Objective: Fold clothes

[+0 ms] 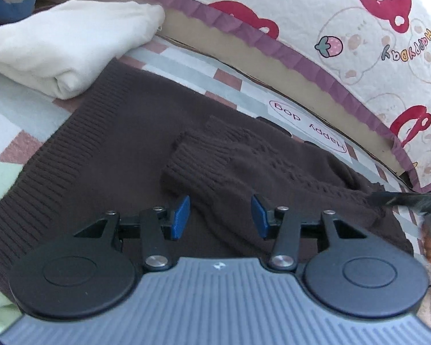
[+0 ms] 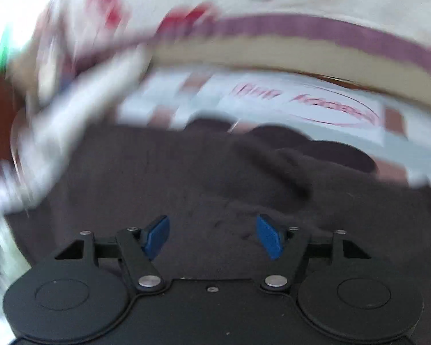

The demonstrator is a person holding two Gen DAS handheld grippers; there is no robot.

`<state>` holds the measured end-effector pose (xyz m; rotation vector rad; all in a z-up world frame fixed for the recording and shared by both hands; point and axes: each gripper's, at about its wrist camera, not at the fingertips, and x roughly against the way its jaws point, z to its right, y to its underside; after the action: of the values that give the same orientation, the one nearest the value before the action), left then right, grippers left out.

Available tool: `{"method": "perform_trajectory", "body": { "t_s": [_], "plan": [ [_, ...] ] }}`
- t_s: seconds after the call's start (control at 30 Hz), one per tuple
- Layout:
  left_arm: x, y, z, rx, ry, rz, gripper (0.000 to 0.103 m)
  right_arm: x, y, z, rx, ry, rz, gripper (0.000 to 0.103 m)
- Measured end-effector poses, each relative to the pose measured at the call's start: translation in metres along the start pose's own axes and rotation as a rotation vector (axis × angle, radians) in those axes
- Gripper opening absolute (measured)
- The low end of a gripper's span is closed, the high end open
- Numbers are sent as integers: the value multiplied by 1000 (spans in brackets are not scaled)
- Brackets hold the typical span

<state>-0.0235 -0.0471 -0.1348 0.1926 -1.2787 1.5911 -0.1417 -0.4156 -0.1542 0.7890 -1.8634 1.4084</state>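
Knitwear fills both views: a dark brown sweater (image 1: 123, 155) lies spread on a bed (image 1: 244, 92) with a checked sheet, its ribbed hem toward the left edge. One sleeve (image 1: 209, 166) is laid across the body, cuff pointing to the hem. The left gripper (image 1: 220, 215) hangs just over that sleeve, blue pads spread apart and pinching nothing. The right gripper (image 2: 212, 237) is likewise spread and empty above the sweater's body; its view is badly blurred. Judging from this, the sleeve sits folded in, and a neat fold would need both grippers to catch an edge evenly and keep the knit flat. A folded white garment (image 1: 71, 46) rests by the far left corner. A bear-print quilt (image 1: 344, 28) with a purple frill runs along the far edge.
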Motion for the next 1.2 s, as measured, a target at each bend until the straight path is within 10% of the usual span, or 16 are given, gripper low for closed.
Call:
{"method": "perform_trajectory", "body": {
  "t_s": [0.13,0.33,0.57,0.83,1.03,1.2],
  "plan": [
    [-3,4,-3,10,7,-21,46,-35,-18,-19,125,16,-28,72],
    [-4,7,-12,36,3,-41,46,-78,-40,-6,-40,50,-153,78],
    [2,5,-7,6,21,-3,49,-24,-11,-13,-19,14,-22,14],
    [-2,6,4,14,111,21,60,17,34,-17,105,-216,-64,13],
    [-13,11,11,-23,94,-24,61,14,41,-25,116,-226,-109,14],
    [-18,17,15,-63,96,-58,61,10,42,-36,178,-183,-73,35]
  ]
}}
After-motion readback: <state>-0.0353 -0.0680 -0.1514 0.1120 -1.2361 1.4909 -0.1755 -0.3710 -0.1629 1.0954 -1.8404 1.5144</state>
